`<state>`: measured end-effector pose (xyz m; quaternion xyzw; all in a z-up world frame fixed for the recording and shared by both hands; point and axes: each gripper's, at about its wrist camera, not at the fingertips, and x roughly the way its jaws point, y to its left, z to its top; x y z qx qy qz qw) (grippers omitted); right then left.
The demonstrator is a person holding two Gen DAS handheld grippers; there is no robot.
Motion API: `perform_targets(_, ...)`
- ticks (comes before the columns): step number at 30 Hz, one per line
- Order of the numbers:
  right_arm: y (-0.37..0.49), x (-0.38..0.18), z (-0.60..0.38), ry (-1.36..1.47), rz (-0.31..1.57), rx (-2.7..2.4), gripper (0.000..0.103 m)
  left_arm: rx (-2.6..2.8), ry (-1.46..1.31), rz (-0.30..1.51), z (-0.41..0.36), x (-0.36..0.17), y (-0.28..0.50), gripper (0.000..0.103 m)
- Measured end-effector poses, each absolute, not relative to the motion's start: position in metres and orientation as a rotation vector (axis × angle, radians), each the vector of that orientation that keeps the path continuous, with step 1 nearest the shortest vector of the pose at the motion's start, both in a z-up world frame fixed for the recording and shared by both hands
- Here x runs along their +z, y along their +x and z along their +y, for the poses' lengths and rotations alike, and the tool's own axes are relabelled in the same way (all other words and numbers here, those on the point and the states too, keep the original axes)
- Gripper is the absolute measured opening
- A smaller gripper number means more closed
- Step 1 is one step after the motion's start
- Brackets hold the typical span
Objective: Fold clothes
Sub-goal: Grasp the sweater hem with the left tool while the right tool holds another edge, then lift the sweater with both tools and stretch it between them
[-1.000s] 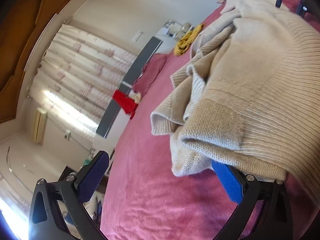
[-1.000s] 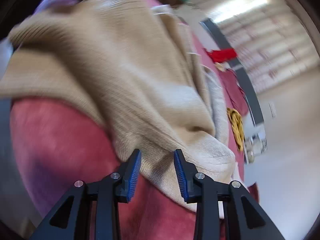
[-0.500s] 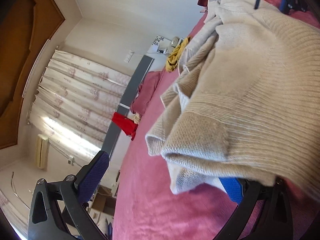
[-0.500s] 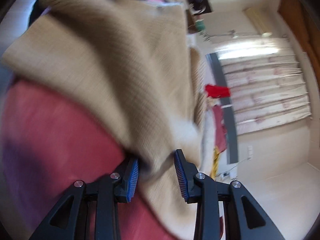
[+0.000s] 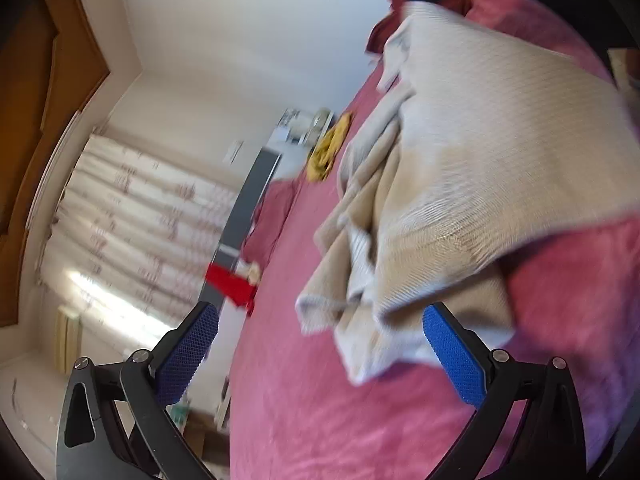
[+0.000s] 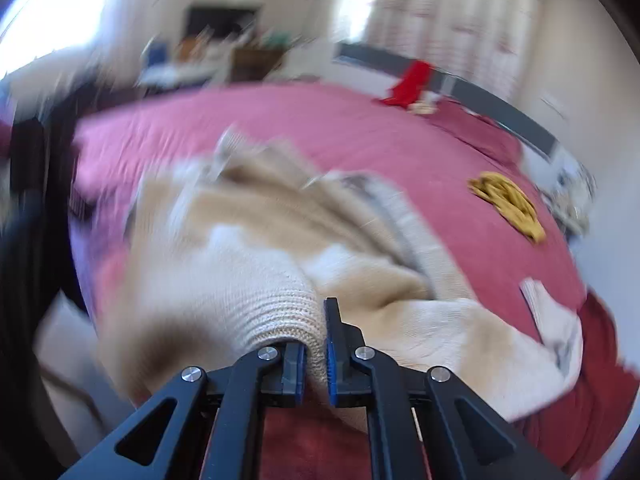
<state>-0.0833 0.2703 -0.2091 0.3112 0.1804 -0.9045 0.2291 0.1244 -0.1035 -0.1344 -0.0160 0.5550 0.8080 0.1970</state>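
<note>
A beige knitted sweater (image 5: 480, 160) lies crumpled on the pink bed cover (image 5: 320, 400). In the right wrist view my right gripper (image 6: 316, 344) is shut on a thick ribbed fold of the sweater (image 6: 260, 272), which bulges over the left finger and is raised off the bed cover (image 6: 320, 120). My left gripper (image 5: 318, 312) stands wide open just short of the sweater's near corner. Its blue pads (image 5: 452, 360) are bare, with nothing pressed between them. Both views are blurred by motion.
A yellow garment (image 5: 328, 148) (image 6: 508, 204) lies further along the bed. A dark red cloth (image 5: 272, 216) and a bright red item (image 5: 232, 284) sit by the grey board (image 5: 248, 200) at the bed's edge. Another dark red garment (image 6: 592, 380) lies beside the sweater. Curtains (image 5: 140, 208) cover the window.
My right gripper has shut on the sweater's fold, risen and rolled. My left gripper has drawn back from under the sweater, so its right pad now shows.
</note>
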Motion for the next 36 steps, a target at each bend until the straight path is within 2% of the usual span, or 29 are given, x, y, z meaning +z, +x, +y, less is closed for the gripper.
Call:
perform_targets(3,-0.073,-0.182,0.29,0.829,0.384,-2.573,0.007,2.159,-0.054,1.539,-0.087,-0.148,0.135,0.103)
perform_targets(8,-0.075,-0.169,0.308,0.819,0.294,-2.629,0.007,2.056,-0.107,1.585,-0.055,-0.177,0.141,0.103)
perform_targets(18,-0.06,-0.156,0.304,0.779,0.24,-2.646,0.007,2.181,-0.124,1.512,0.011,-0.188,0.131,0.103)
perform_targets(19,-0.058,-0.153,0.305,0.774,0.214,-2.65,0.007,2.196,-0.167,1.495,0.011,-0.186,0.126,0.099)
perform_targets(20,-0.056,-0.149,0.307,0.768,0.188,-2.653,0.007,2.22,-0.213,1.482,0.009,-0.184,0.122,0.082)
perform_targets(21,-0.053,-0.146,0.309,0.763,0.163,-2.657,0.007,2.242,-0.247,1.488,0.008,-0.182,0.118,0.051)
perform_targets(22,-0.05,-0.142,0.311,0.757,0.14,-2.662,0.007,2.262,-0.276,1.502,0.006,-0.181,0.113,0.04)
perform_targets(25,-0.046,-0.135,0.314,0.739,0.095,-2.669,0.007,2.338,-0.358,1.445,-0.002,-0.172,0.099,0.022)
perform_targets(26,-0.042,-0.133,0.313,0.737,0.091,-2.667,0.007,2.375,-0.392,1.415,-0.003,-0.167,0.094,0.011)
perform_targets(32,-0.028,-0.122,0.308,0.724,0.039,-2.665,0.007,2.513,-0.444,1.145,-0.014,-0.125,0.085,0.008)
perform_targets(36,-0.019,-0.098,0.315,0.667,-0.054,-2.678,0.007,2.726,-0.377,0.81,-0.045,-0.057,0.085,0.008)
